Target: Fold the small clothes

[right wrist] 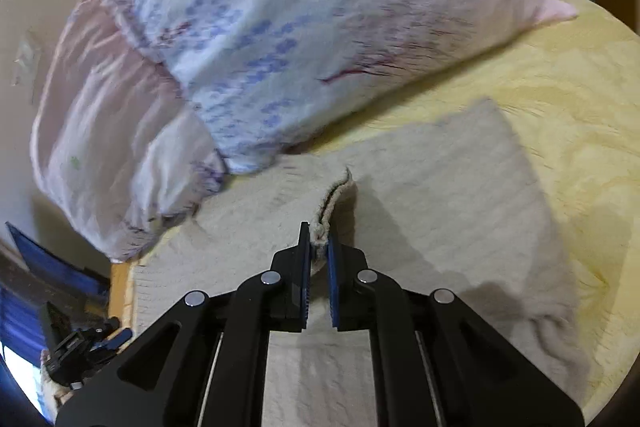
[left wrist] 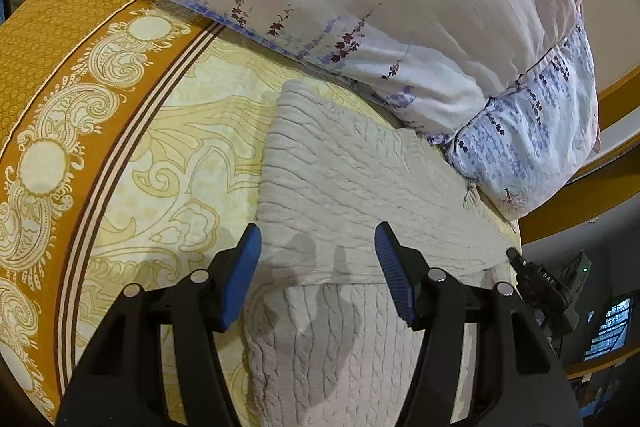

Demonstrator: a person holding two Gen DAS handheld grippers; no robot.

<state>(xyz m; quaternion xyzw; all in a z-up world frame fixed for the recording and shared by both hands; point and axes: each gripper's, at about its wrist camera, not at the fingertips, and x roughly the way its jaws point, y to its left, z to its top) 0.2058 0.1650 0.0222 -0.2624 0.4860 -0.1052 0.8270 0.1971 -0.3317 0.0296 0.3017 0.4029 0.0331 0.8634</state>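
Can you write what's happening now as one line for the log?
right gripper: jaws shut on knit garment edge | left gripper: jaws open above garment | pillow behind

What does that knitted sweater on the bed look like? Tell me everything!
The sweater is pale cream-grey with a cable-knit ribbed pattern, and it looks soft and thick. It lies mostly flat on the yellow patterned bedsheet, partly folded, with one layer lying over another. Its far end reaches the flowery pillow. The right gripper is shut on a bunched-up edge of it, lifting a small ridge. The left gripper is open just above the knit, and whether its fingers touch it is hard to tell.
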